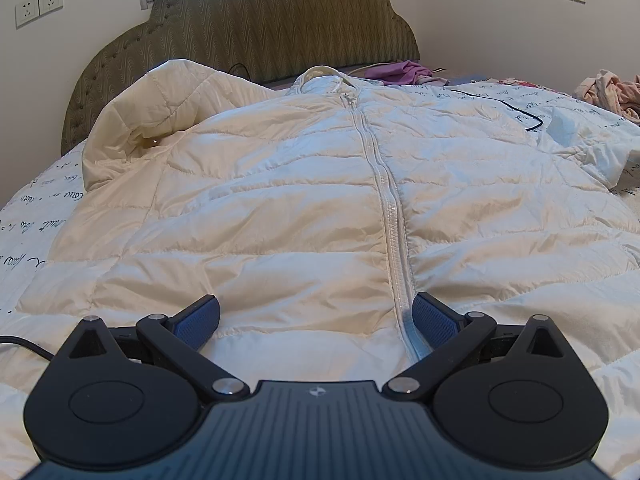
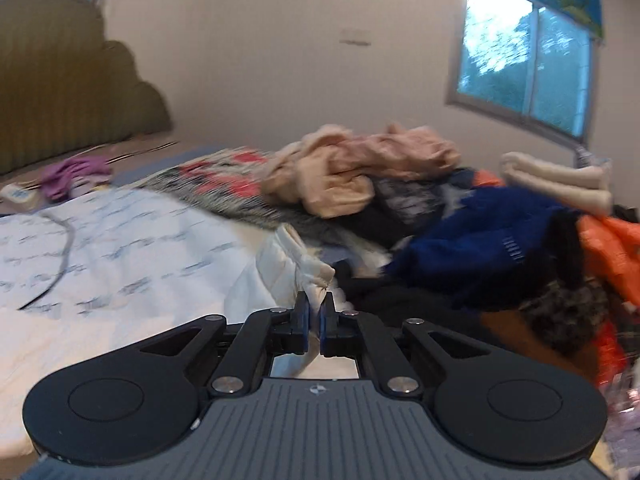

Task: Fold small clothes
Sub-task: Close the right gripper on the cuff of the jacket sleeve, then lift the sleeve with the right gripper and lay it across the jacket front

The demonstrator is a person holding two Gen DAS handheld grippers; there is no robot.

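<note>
I held the left tongs [image 1: 316, 316] spread wide and empty just above the hem of the white jacket [image 1: 280, 200], which lay zipped and front-up across the bed [image 1: 24, 208], its collar toward the headboard [image 1: 260, 20]. My right tongs [image 2: 315, 312] were pinched tight on a bunched white fold of the jacket [image 2: 308, 276], lifted off the bed at its right edge. Beyond them a pile of clothes [image 2: 460, 216] sat heaped along that edge, below the window [image 2: 524, 60]; this view was blurred.
</note>
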